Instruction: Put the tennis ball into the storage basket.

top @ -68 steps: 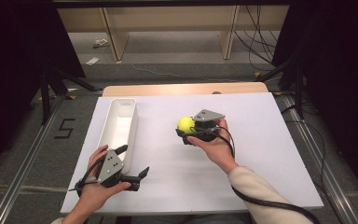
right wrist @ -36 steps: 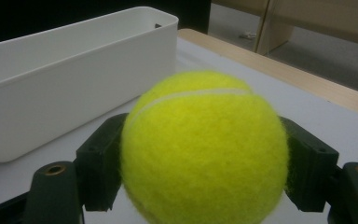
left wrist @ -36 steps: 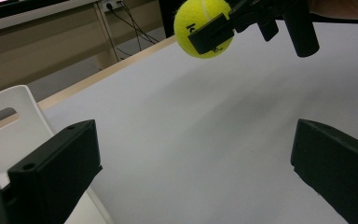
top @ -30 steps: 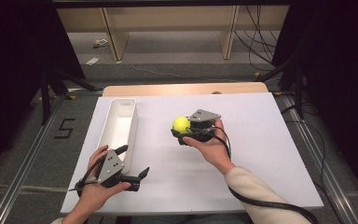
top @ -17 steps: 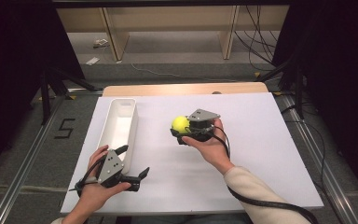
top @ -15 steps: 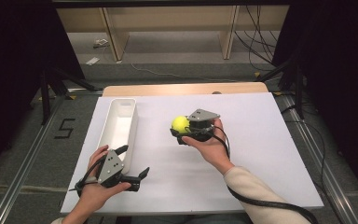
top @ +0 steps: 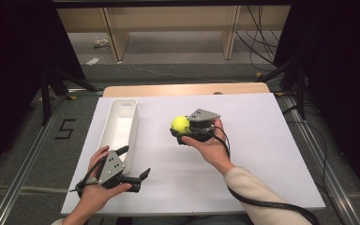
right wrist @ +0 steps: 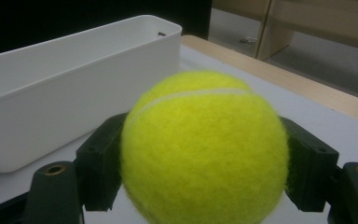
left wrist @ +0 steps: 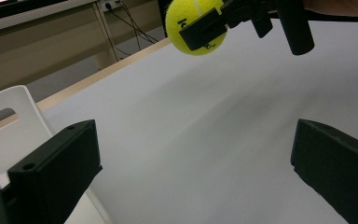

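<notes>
The right gripper (top: 182, 132) clamps the ball (top: 180, 123), with the bin (top: 118, 125) just beyond its jaws. The left gripper (top: 138, 177) gapes wide, nothing between its jaws.

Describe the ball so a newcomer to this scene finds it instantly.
Start at the white board covering the table. Near its middle, right of the long white bin, the right gripper is clamped on a tennis ball. It is the one round, fuzzy, bright yellow thing among white and black.

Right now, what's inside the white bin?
The white bin looks empty from the high view: bare white floor, nothing lying in it. Its near end is hidden behind the left gripper, so that corner can't be checked. The tennis ball sits in the right gripper's jaws.
</notes>
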Demonstrator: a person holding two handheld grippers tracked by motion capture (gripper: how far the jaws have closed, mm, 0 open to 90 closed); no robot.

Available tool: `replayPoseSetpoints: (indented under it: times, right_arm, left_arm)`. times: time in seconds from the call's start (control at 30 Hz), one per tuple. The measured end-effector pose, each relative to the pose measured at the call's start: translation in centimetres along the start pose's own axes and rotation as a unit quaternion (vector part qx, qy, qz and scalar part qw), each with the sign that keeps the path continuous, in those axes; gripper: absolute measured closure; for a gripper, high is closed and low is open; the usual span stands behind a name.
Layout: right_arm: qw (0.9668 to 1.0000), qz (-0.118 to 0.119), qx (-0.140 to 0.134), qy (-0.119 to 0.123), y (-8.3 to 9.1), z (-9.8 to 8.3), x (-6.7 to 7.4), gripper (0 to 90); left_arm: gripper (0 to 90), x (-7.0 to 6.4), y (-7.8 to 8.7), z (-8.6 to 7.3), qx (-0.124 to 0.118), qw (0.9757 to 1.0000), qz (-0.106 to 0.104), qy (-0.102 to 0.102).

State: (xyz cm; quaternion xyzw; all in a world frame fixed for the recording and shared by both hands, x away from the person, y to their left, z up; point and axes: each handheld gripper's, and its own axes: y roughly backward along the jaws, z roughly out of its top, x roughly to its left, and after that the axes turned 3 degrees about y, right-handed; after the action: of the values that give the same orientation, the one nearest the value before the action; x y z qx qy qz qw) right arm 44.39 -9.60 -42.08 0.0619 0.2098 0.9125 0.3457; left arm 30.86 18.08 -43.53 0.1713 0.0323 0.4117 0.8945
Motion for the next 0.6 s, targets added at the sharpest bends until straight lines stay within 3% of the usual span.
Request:
replayPoseSetpoints:
  times: [0.6]
  right_arm:
    - [1.0000,0.003,-0.004,0.000,-0.28,0.32,0.41,26.7]
  left_arm:
    - [0.7,-0.03,-0.01,0.00,0.000,1.0000,-0.001,0.000]
